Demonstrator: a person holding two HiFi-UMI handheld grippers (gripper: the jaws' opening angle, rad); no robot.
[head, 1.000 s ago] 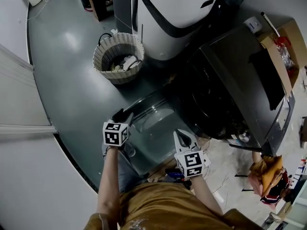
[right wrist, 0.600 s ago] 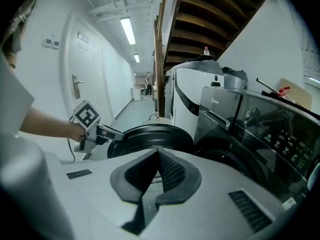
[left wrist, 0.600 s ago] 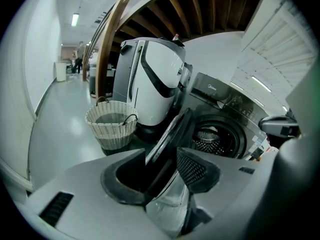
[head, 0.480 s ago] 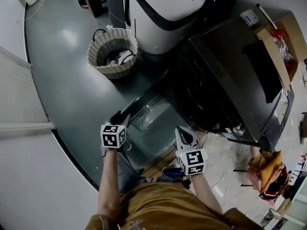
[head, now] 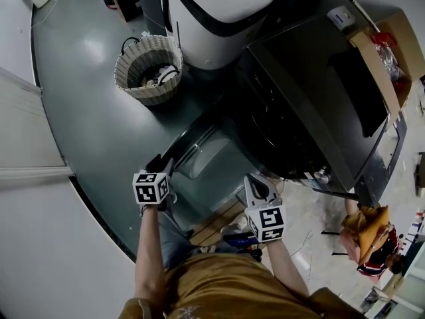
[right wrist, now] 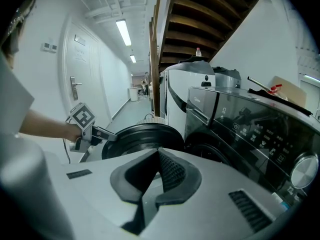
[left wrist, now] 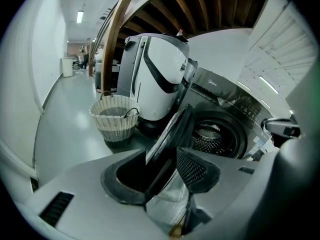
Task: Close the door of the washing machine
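Washing machine (head: 312, 105), dark and front-loading, stands on the grey floor (head: 86, 111) with its drum mouth uncovered; the perforated drum (left wrist: 216, 134) shows inside. Next to it is a tall white appliance with a black band (head: 212, 12), and a brown cardboard box (head: 392, 38) sits on the machine's far side. The round door (head: 206, 155) stands swung wide open, away from the drum mouth and out towards the person, between the machine's front and the left gripper. A woven basket (head: 147, 68) with a few light things in it rests on the floor just in front of the white appliance, well apart from the door. The left gripper (head: 161, 165) is at the door's outer edge. Its jaws stand wide and the door's dark rim runs up between them, though I cannot tell whether either pad presses on it. The right gripper (head: 257, 183) hangs in the air on the other side of the door, near the machine's front, its jaws drawn together with nothing between them.
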